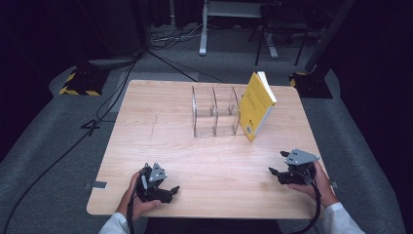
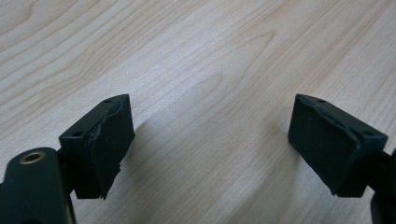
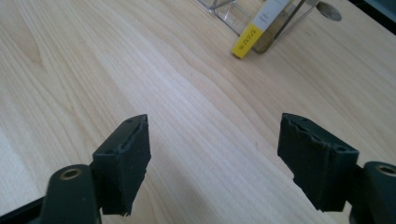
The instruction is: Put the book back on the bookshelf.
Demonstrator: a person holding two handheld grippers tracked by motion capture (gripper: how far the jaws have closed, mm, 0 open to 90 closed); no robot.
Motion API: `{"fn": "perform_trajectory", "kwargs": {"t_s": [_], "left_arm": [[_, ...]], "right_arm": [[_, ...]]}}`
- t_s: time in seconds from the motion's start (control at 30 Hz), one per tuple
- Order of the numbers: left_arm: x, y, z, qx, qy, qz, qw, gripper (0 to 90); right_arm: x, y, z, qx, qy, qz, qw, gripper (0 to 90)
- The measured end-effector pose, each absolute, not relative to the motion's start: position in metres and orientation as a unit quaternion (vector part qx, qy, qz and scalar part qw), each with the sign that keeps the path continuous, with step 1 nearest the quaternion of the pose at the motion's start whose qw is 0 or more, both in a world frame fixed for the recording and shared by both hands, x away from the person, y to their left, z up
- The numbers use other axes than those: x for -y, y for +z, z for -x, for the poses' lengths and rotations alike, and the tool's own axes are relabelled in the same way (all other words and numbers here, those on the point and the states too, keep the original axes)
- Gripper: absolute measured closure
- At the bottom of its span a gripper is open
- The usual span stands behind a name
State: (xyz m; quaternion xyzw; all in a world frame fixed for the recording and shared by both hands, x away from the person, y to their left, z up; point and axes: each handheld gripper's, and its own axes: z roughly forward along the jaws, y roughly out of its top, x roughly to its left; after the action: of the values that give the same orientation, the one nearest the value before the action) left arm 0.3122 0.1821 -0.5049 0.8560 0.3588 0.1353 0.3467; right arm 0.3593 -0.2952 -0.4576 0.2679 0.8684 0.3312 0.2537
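A yellow book (image 1: 257,106) leans tilted against the right end of a clear acrylic divider rack (image 1: 215,112) at the back middle of the wooden table (image 1: 160,141). My left gripper (image 1: 170,191) rests near the front left edge, held in a hand, open with bare wood between its pads (image 2: 107,140). My right gripper (image 1: 277,164) sits near the front right, also open and empty. In the right gripper view the book's lower corner (image 3: 254,32) and the rack (image 3: 233,11) appear far ahead, beyond the open gripper (image 3: 215,158).
The table stands on grey carpet with black cables (image 1: 104,102) trailing at the left. A hazard-striped stand base (image 1: 80,83) sits at back left, another dark base (image 1: 311,83) at back right, and desk legs (image 1: 204,34) behind.
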Motion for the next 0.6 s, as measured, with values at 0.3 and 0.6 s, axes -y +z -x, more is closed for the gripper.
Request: {"fn": "perform_trajectory", "kwargs": {"t_s": [0.3, 0.6], "left_arm": [[-0.182, -0.505, -0.312, -0.358, 0.135, -0.856, 0.347, 15.0], [-0.182, -0.505, -0.312, -0.358, 0.135, -0.856, 0.347, 15.0]], "right_arm": [[0.323, -0.471, -0.343, -0.859, 0.336, -0.293, 0.252, 26.3], [0.354, -0.484, -0.330, -0.844, 0.351, -0.330, 0.235, 26.1]]}}
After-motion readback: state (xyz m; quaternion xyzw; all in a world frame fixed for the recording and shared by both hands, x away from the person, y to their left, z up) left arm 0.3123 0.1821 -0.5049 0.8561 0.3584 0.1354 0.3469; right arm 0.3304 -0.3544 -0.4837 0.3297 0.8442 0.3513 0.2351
